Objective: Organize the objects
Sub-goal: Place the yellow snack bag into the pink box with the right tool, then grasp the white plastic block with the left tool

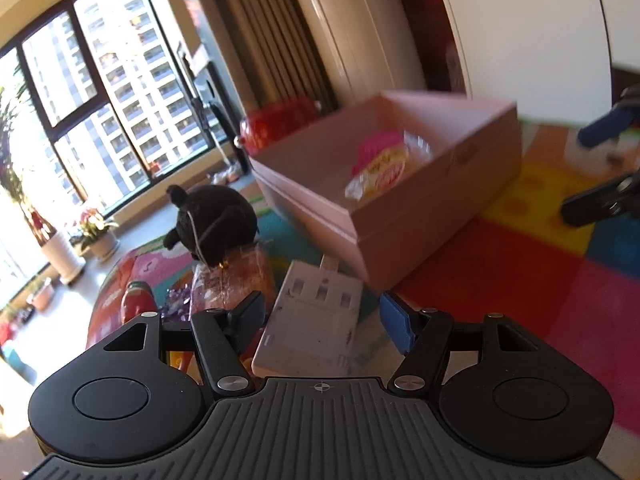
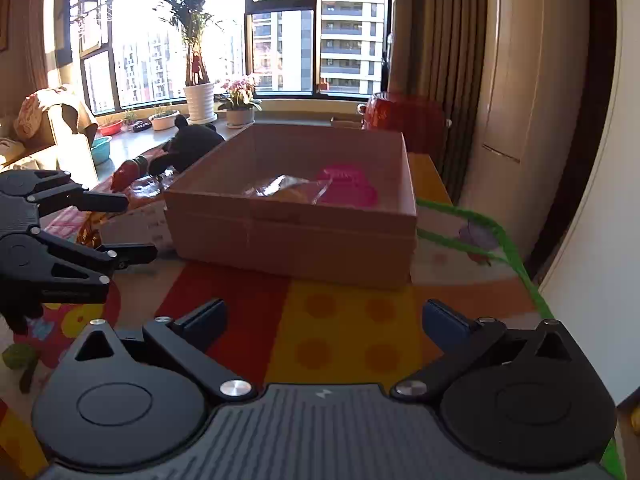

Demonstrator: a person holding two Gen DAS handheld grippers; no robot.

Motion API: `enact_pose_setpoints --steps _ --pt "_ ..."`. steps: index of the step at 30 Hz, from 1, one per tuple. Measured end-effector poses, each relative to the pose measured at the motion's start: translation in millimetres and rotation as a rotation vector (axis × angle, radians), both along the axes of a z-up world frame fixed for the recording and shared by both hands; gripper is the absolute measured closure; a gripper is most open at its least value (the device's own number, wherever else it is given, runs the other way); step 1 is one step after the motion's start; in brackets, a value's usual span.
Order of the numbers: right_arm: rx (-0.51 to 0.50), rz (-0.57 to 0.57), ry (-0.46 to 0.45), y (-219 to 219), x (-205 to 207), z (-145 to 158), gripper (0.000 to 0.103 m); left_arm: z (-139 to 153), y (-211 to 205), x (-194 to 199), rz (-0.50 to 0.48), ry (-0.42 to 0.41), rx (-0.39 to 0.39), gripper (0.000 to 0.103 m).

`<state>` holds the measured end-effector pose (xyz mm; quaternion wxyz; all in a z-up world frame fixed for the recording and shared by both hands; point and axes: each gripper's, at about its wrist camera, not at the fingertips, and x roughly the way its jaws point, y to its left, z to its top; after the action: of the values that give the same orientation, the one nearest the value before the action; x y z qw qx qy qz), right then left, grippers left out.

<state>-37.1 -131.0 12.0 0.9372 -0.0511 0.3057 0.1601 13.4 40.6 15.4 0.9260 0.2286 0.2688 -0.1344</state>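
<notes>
white box [image 1: 316,320] between parted hand-held gripper [image 1: 320,314]

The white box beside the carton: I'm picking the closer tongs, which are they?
Left. The left tongs hang open just over the white box; the right tongs sit over bare mat.

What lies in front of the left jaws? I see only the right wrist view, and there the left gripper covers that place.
Observer: A flat white package lies on the mat, just ahead of the left gripper.
Operator: Do the jaws press on it?
Observer: No. They stand open, one on each side, and I see no pad touching it.
Operator: On what does the black plush toy sit?
Observer: The black plush toy sits on a wrapped brown loaf, left of the package.
</notes>
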Motion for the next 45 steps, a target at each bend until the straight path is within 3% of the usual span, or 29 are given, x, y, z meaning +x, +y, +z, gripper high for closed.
enact_pose_setpoints --steps 4,5,6,11,15,17,18,22,30,40,45 --pt "0.03 -0.038 0.027 -9.0 3.9 -7.7 0.0 -4.3 3.6 4.4 0.016 0.032 0.011 0.033" --pt "0.04 -0.048 0.039 -13.4 4.7 -9.2 0.0 -3.3 5.1 3.3 0.024 0.033 0.005 0.037" --pt "0.05 -0.059 0.05 -15.9 5.7 -10.4 0.0 -1.5 7.0 0.8 0.032 0.027 -0.006 0.048" --pt "0.068 -0.063 0.057 -15.3 2.5 -8.9 0.0 12.0 21.2 -28.8 0.042 0.014 -0.107 0.05" --pt "0.058 -0.014 0.053 -0.9 -5.1 -8.1 0.0 21.1 45.7 -66.2 0.097 0.027 -0.241 0.05" --pt "0.036 0.025 0.059 14.3 -6.4 -9.1 0.0 25.2 62.4 -78.2 0.158 0.029 -0.304 0.092" --pt "0.025 0.046 0.06 23.9 -6.7 -9.3 0.0 27.3 70.9 -81.8 0.202 0.027 -0.337 0.094" --pt "0.024 0.137 0.066 67.9 -7.0 -4.9 0.0 26.3 89.3 -89.0 0.312 0.008 -0.329 0.091" --pt "-0.019 0.27 0.029 146.3 -4.2 9.5 0.0 12.7 104.0 -99.7 0.308 0.063 -0.323 0.089" --pt "-0.06 0.197 0.079 134.3 -1.2 -6.3 0.0 8.7 93.6 -100.7 0.256 0.067 -0.312 0.085" --pt "-0.036 0.239 0.071 145.8 -0.8 2.5 0.0 8.9 95.6 -101.8 0.259 0.066 -0.315 0.083"
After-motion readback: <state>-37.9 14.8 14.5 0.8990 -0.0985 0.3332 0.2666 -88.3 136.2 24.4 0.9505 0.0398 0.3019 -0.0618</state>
